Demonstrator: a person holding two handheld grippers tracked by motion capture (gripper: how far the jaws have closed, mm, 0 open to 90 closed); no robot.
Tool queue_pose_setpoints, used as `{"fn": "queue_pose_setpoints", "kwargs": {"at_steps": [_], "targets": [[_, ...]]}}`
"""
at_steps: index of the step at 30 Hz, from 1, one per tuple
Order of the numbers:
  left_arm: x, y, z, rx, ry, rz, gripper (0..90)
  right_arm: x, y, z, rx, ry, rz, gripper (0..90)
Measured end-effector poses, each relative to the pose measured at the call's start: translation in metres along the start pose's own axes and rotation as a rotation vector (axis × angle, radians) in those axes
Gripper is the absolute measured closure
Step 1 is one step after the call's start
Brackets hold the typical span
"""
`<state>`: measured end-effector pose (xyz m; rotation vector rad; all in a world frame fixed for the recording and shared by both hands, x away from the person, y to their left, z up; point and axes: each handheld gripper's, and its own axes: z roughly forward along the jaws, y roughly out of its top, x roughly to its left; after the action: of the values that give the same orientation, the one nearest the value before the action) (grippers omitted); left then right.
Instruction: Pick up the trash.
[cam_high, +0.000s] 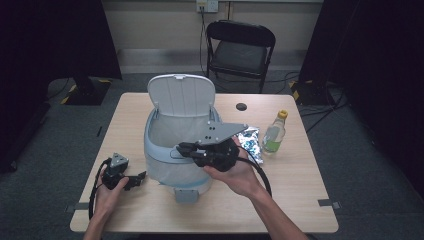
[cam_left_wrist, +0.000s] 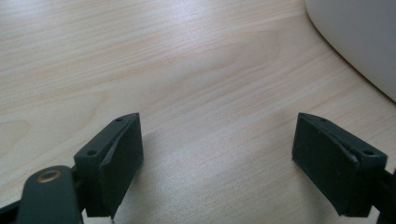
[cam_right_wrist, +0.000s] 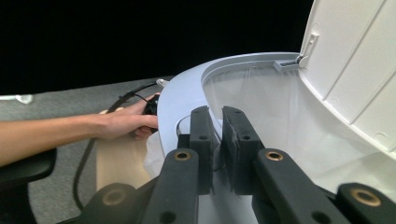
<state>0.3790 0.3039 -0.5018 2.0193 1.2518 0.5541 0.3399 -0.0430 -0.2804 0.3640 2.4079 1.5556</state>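
Observation:
A pale blue-grey bin (cam_high: 165, 172) stands mid-table with its lid (cam_high: 182, 95) raised and a thin clear liner (cam_right_wrist: 261, 102) inside. My right gripper (cam_high: 181, 148) hovers over the bin's front rim. In the right gripper view its jaws (cam_right_wrist: 217, 114) stand almost together, and the liner's edge seems pinched between them. My left gripper (cam_high: 140, 177) rests on the table left of the bin. In the left gripper view it (cam_left_wrist: 217, 140) is wide open over bare wood, with the bin's wall (cam_left_wrist: 359, 37) at the upper right.
A crumpled foil packet (cam_high: 249, 140) and a small bottle (cam_high: 275, 134) with a yellow cap lie right of the bin. A cable hole (cam_high: 241, 106) sits near the table's far edge. A black folding chair (cam_high: 240, 47) stands behind the table.

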Motion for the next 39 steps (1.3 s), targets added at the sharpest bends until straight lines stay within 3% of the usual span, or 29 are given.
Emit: {"fn": "queue_pose_setpoints", "kwargs": {"at_steps": [10,19,31,35,39], "targets": [[0.000,0.000,0.000,0.000,0.002,0.000,15.9,-0.007,-0.005,-0.009,-0.021,-0.004,0.039,72.5],[0.000,0.000,0.000,0.000,0.002,0.000,15.9,-0.026,-0.021,-0.037,-0.064,-0.051,0.105,65.2],[0.000,0.000,0.000,0.000,0.004,0.000,15.9,-0.049,-0.057,-0.065,-0.054,-0.163,0.194,57.8],[0.000,0.000,0.000,0.000,0.003,0.000,15.9,-0.062,-0.076,-0.071,-0.060,-0.205,0.259,57.4],[0.000,0.000,0.000,-0.001,0.004,-0.001,15.9,-0.071,-0.095,-0.074,-0.022,-0.257,0.284,55.9]]}}
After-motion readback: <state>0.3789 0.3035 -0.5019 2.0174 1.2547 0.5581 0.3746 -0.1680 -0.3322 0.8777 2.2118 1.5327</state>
